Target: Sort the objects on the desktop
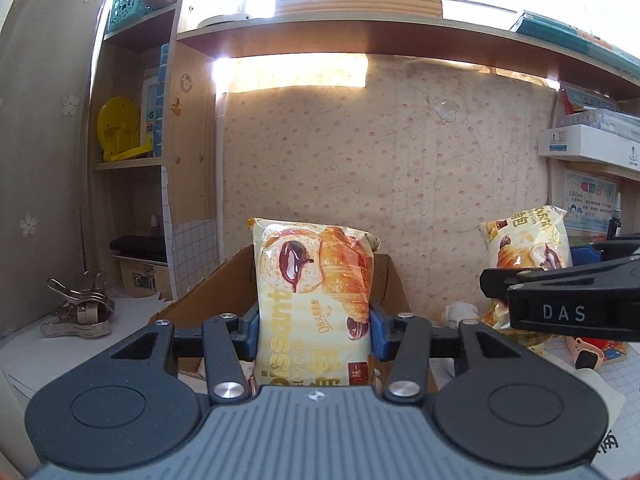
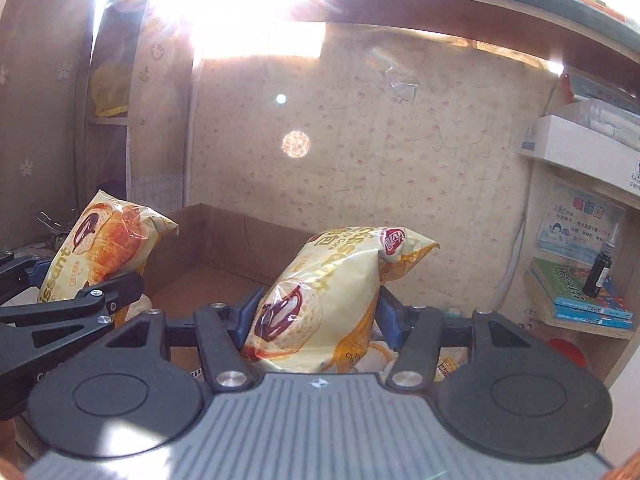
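My left gripper (image 1: 314,334) is shut on a yellow croissant packet (image 1: 312,280) and holds it upright over the open cardboard box (image 1: 212,284). My right gripper (image 2: 316,320) is shut on a second croissant packet (image 2: 332,300), tilted, just right of the same box (image 2: 224,236). In the left wrist view the right gripper (image 1: 560,304) and its packet (image 1: 528,240) show at the right. In the right wrist view the left gripper (image 2: 72,312) and its packet (image 2: 100,248) show at the left.
Metal clips (image 1: 80,308) lie on the desk at the left. Shelves stand on both sides, with a yellow toy (image 1: 120,128), books (image 2: 580,292) and a dark bottle (image 2: 598,268). White items (image 1: 460,312) and a pink watch strap (image 1: 588,354) lie on the desk right of the box.
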